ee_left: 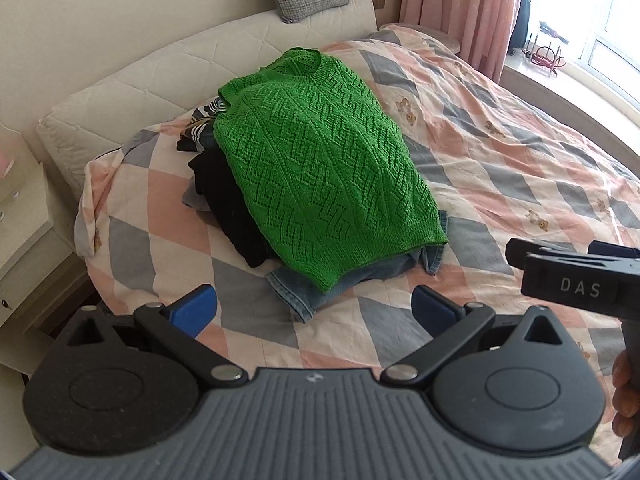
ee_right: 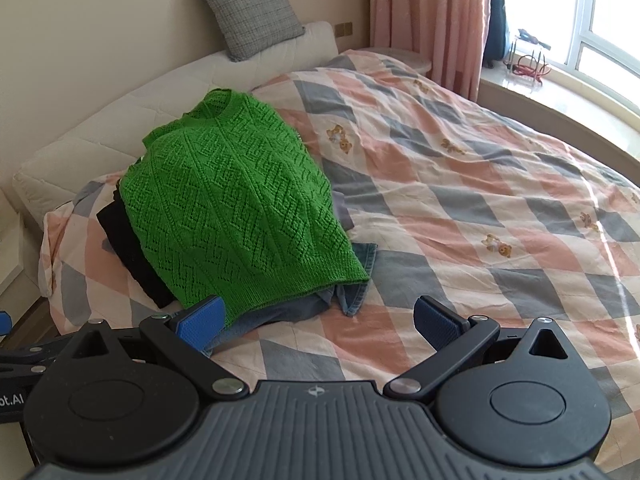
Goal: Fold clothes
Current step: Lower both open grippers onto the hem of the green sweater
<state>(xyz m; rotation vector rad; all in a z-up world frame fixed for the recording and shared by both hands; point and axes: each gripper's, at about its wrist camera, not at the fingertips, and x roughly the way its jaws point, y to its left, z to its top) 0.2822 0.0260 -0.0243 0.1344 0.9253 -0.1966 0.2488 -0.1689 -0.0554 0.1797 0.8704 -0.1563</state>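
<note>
Left wrist: green sweater (ee_left: 316, 164) beyond spread tool (ee_left: 316, 312).

Open-knit green sweater (ee_left: 316, 168), matt

The green knit sweater (ee_left: 320, 168) covers most of the clothes pile: only edges of the jeans (ee_left: 304, 300), a black garment (ee_left: 232, 208) and a striped piece (ee_left: 204, 120) show. The frame's right edge cuts off a hand (ee_left: 626, 392).

Bed (ee_right: 460, 184), checked quilt; clothes pile (ee_right: 236, 208) on it, near headboard.
</note>
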